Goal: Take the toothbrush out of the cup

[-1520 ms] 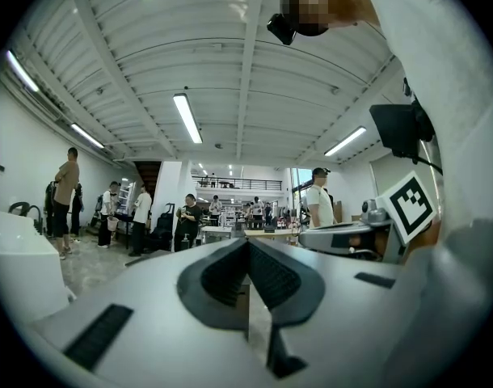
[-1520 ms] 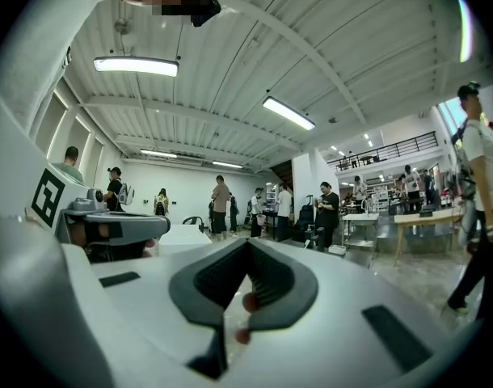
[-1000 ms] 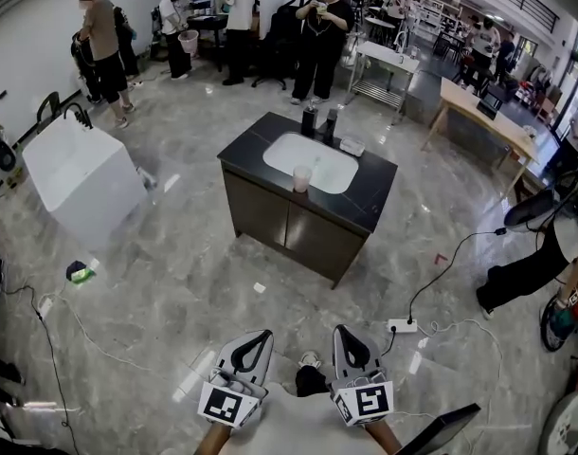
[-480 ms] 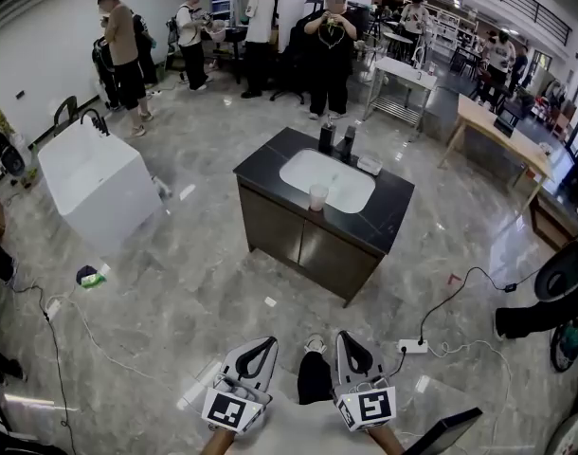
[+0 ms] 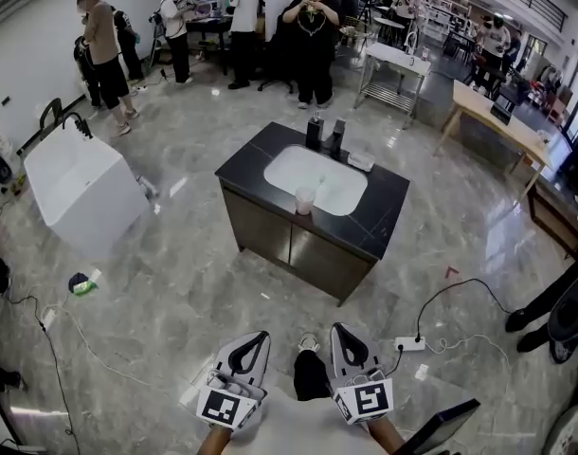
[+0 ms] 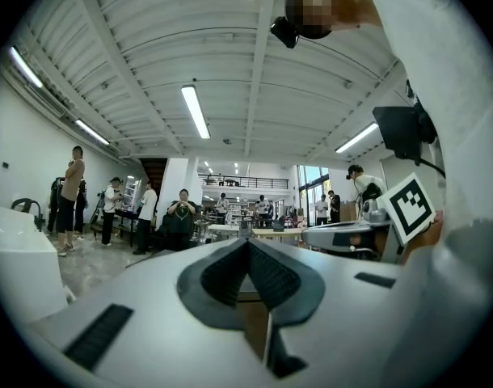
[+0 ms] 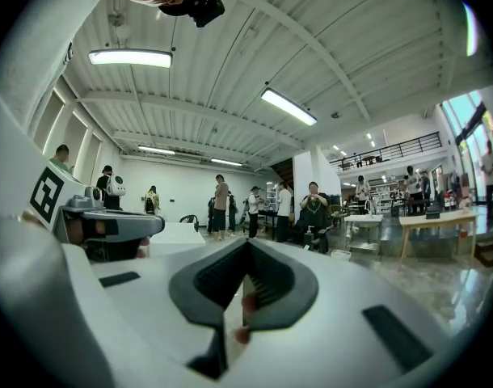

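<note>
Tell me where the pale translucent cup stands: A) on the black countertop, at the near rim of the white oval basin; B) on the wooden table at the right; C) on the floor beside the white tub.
A: the pale translucent cup stands on the black countertop, right at the near rim of the white oval basin.

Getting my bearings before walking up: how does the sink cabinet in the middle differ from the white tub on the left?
The sink cabinet is dark with a black top; the white tub is white all over. The cabinet carries a cup and bottles; the tub shows only a dark tap. Both stand on the floor.
</note>
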`<state>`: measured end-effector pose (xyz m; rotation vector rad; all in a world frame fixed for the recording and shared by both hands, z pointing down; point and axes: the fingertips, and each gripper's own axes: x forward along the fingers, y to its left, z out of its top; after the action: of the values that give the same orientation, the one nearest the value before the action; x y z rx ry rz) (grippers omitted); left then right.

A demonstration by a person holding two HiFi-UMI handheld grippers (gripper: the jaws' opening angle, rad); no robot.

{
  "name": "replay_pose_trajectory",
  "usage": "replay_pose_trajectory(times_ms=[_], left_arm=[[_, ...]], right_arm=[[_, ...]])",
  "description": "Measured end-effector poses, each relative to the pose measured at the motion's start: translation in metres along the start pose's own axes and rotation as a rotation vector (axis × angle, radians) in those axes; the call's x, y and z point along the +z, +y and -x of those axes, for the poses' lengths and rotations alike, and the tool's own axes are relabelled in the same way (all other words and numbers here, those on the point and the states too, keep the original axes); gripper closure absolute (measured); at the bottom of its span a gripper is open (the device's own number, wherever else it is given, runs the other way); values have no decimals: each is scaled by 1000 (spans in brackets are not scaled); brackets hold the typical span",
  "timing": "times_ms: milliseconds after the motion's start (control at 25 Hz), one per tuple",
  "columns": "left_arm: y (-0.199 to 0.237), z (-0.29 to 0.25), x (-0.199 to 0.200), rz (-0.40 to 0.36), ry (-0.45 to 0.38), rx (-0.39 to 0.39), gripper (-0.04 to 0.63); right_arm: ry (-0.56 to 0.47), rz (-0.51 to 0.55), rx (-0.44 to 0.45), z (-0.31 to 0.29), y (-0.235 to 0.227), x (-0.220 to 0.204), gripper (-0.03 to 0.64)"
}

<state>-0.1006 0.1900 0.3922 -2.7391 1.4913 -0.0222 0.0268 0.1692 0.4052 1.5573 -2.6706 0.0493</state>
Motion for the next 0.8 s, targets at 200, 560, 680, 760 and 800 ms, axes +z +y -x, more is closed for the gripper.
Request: replay_pose_trajectory(times_ms=[200,560,680,760,800], left_arm=[[13,-49,1,-12,2,-21,600],[42,-145,7,-18,15,-15,600],[55,-179,7,-24,13,-2,600],[62,-199,11,-34,14,8,600],[66,-208,14,-38,13,13,600]], right_arm=[[-1,-10,-12,-31,-35,1,612],[11,-35,-24,-97,-109,6,612],[5,-36,-15,-123,-133,9,612],[3,-34,-6,-139,-147,12,612],[1,-33,-1,-146,-153,14,612]])
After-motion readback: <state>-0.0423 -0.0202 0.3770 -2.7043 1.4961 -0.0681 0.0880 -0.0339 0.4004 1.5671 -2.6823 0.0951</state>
